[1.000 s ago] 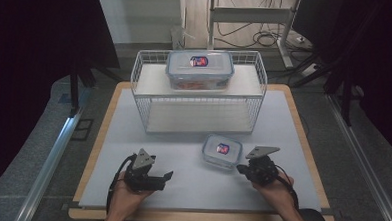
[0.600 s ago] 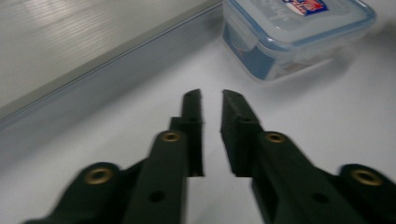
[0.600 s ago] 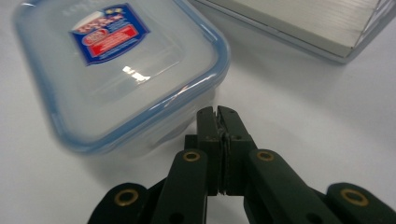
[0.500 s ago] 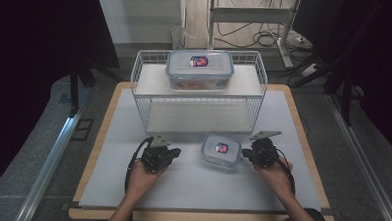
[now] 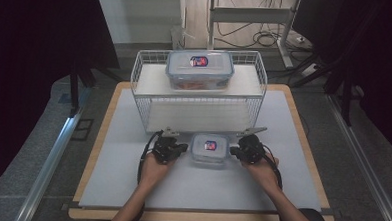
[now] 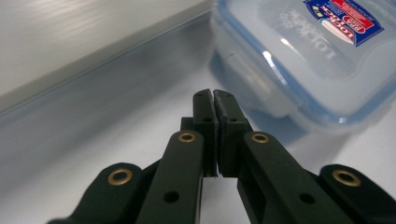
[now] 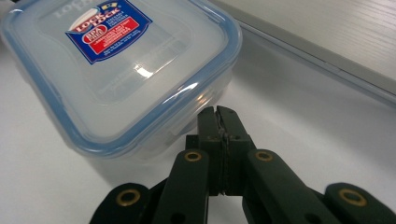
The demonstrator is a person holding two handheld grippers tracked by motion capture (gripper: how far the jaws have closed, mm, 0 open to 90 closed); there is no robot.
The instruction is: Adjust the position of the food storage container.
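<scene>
Surface: pale grey mat on a wood-edged surface (image 5: 130, 187), dark room around it, cables on the floor beyond
Small box: small clear plastic box with a blue-rimmed snap lid and a red-and-blue label (image 5: 210, 148), flat on the mat just in front of the rack, midway between the two grippers; likely set there so both can press on its sides
Left gripper (image 5: 182, 148): just left of the box, jaws shut tight on nothing, having just been closing; tips aimed at the box's side latch (image 6: 254, 84), near it
Right gripper (image 5: 233, 152): just right of the box, jaws shut and empty; tips close under the lid rim
Hands: both forearms reach in from the near edge, hands low, angled inward
Rack: white wire rack (image 5: 145, 83) behind; a larger clear box with a blue-rimmed lid (image 5: 200, 69) rests on its top shelf
</scene>
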